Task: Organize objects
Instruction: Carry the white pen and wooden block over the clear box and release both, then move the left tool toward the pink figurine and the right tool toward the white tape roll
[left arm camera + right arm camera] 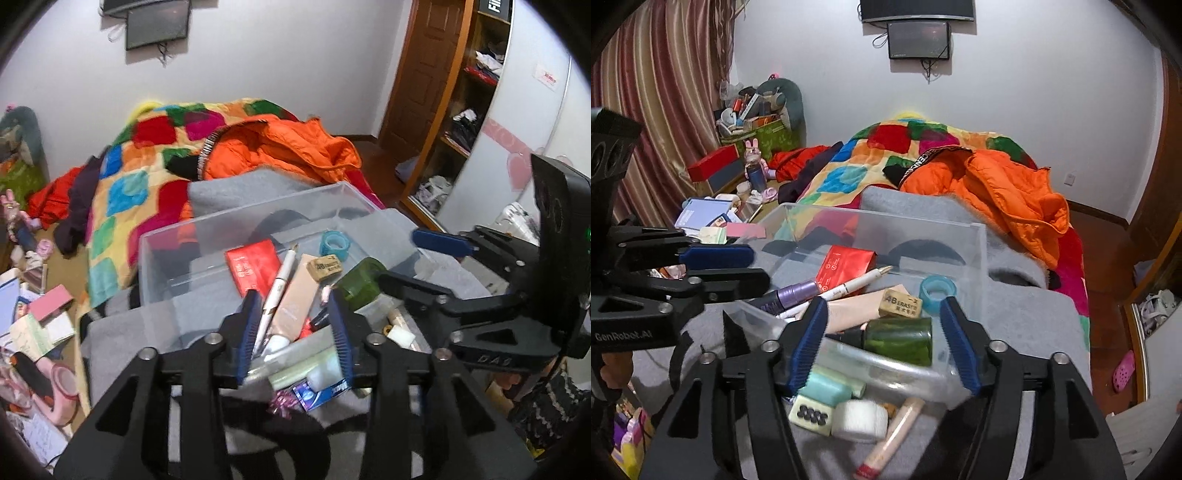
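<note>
Left gripper point(295, 325) jaws apart, hovering over near end of clear plastic bin point(258, 210), nothing clamped. Beige tube point(293, 299) lies between its fingers, long axis running away from claw, beside white pen point(275, 286). Right gripper point(882, 339) jaws apart, empty; green bottle point(899, 339) lies crosswise just ahead, nearer this hand. Loose items outside bin below.

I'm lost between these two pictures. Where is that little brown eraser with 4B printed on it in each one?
Left wrist view: the eraser lies in the clear box, right of centre, beside the pen's far end.
Right wrist view: the eraser sits at centre, just above the green bottle.
Shared landmark: the blue tape roll, just beyond the eraser in both.
</note>
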### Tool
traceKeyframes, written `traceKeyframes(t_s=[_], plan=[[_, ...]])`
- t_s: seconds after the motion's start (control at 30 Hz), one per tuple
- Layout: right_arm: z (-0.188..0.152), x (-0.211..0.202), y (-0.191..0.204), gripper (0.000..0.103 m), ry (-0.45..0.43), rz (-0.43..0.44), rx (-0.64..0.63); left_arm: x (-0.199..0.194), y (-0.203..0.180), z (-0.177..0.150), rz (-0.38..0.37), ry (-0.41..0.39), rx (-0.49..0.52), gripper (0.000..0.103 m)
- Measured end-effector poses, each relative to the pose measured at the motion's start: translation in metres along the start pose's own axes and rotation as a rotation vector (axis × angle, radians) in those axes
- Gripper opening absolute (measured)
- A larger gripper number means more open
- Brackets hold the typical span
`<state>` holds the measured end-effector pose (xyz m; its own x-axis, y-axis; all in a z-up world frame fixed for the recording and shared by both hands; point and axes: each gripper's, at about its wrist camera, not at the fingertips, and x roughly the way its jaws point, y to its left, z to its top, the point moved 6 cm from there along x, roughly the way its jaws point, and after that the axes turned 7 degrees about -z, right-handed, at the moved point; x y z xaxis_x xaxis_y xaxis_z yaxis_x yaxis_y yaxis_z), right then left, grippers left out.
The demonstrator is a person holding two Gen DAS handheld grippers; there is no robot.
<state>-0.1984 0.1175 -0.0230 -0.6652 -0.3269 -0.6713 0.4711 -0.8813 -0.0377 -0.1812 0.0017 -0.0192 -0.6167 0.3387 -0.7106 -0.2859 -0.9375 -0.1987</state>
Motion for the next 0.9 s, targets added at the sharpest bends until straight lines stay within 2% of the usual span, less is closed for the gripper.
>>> traceKeyframes(t_s=[0.07, 0.13, 0.27, 0.5, 0.8, 0.9], plan=[[-0.004, -0.008, -0.004, 0.064, -0.01, -0.01, 0.007, -0.009, -0.002, -0.004, 0.036, -0.023, 0.008, 0.045], [-0.008, -0.015, -0.008, 0.064, -0.017, -0.019, 0.013, -0.017, -0.002, -0.008, 0.048, -0.041, 0.001, 0.054], [-0.018, -0.028, -0.018, 0.065, -0.024, -0.025, 0.03, -0.027, -0.002, -0.023, 0.079, -0.055, -0.017, 0.055], [-0.042, -0.036, -0.03, 0.065, 0.004, -0.026, 0.074, -0.026, 0.001, -0.054, 0.092, -0.029, -0.052, 0.055], [-0.071, -0.019, -0.014, 0.065, 0.082, 0.039, 0.081, 0.005, 0.017, -0.098, 0.088, 0.078, -0.098, 0.055], [-0.075, -0.011, -0.005, 0.065, 0.1, 0.053, 0.074, 0.018, 0.02, -0.107, 0.082, 0.119, -0.102, 0.051]])
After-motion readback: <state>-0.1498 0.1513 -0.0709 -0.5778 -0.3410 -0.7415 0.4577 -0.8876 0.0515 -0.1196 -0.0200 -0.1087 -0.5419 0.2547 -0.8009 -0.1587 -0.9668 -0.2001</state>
